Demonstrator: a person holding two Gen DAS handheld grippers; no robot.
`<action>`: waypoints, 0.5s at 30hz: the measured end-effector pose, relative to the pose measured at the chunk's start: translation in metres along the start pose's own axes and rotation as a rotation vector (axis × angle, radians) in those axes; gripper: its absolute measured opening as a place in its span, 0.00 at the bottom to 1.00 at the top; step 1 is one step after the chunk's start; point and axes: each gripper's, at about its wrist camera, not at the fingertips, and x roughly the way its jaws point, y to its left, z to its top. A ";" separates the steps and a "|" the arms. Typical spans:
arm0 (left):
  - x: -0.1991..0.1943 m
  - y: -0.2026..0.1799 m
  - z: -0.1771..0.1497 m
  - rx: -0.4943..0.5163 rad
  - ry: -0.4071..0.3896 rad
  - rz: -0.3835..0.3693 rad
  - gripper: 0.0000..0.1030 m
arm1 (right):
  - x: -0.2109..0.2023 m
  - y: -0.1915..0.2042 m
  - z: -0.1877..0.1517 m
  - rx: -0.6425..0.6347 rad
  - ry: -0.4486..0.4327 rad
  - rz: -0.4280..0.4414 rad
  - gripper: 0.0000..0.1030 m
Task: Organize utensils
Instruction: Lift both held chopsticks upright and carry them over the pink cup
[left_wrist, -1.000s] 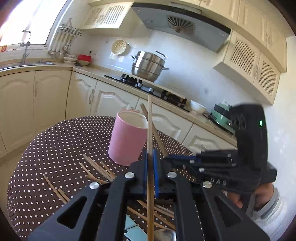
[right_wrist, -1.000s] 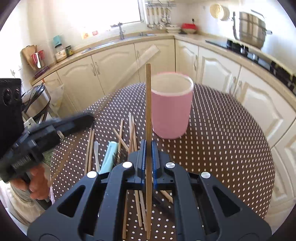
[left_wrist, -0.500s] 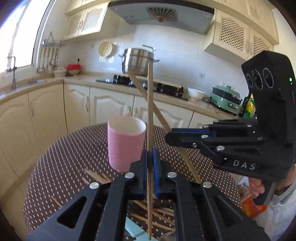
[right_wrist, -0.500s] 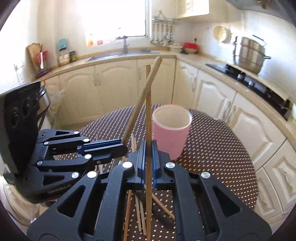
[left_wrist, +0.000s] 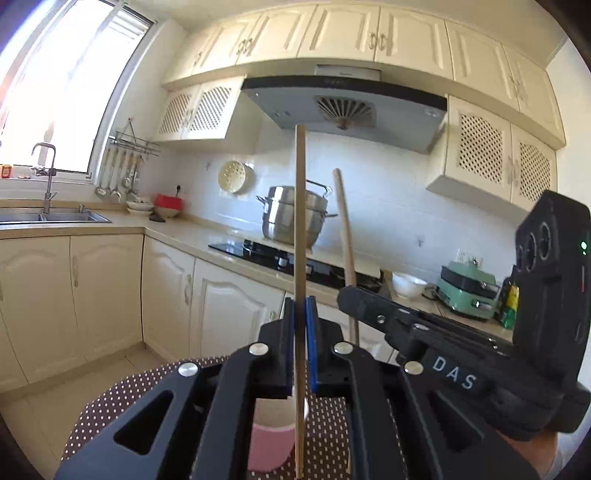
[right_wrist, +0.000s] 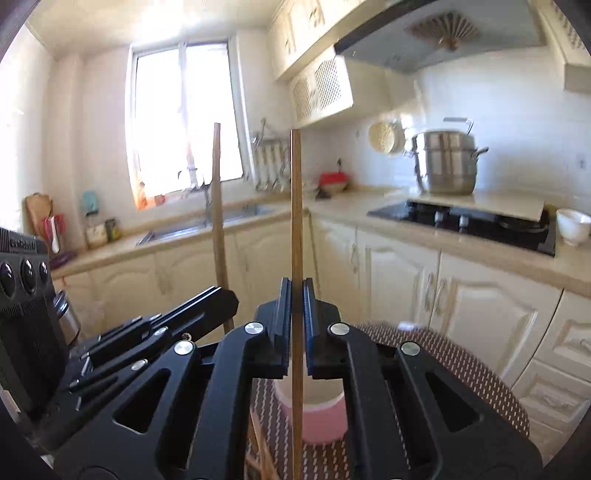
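My left gripper (left_wrist: 300, 306) is shut on a wooden chopstick (left_wrist: 300, 229) held upright above the pink cup (left_wrist: 269, 445), whose open mouth shows just below the jaws. My right gripper (right_wrist: 295, 291) is shut on another upright chopstick (right_wrist: 296, 206) above the same pink cup (right_wrist: 321, 421). Each gripper shows in the other's view: the right one (left_wrist: 351, 301) with its chopstick (left_wrist: 345, 236) to the right, the left one (right_wrist: 221, 299) with its chopstick (right_wrist: 218, 206) to the left. Both stand close side by side over the cup.
The cup stands on a round table with a brown dotted cloth (right_wrist: 461, 365). A few loose chopsticks (right_wrist: 260, 454) lie on it beside the cup. Behind are cream cabinets (left_wrist: 107, 295), a sink (left_wrist: 48, 216), a hob with a steel pot (left_wrist: 291, 218).
Both grippers have risen and tilted up with their chopsticks, moving over the cup. The cup has slid to the bottom of both views and the table mostly out of sight.
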 end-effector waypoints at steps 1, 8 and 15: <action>0.004 0.001 0.002 0.000 -0.010 0.008 0.06 | 0.002 -0.001 0.002 0.000 -0.016 -0.008 0.06; 0.034 0.010 0.006 -0.022 -0.084 0.055 0.06 | 0.022 -0.016 0.005 0.030 -0.135 -0.064 0.06; 0.052 0.014 -0.003 -0.012 -0.091 0.080 0.06 | 0.035 -0.023 -0.002 0.055 -0.211 -0.086 0.06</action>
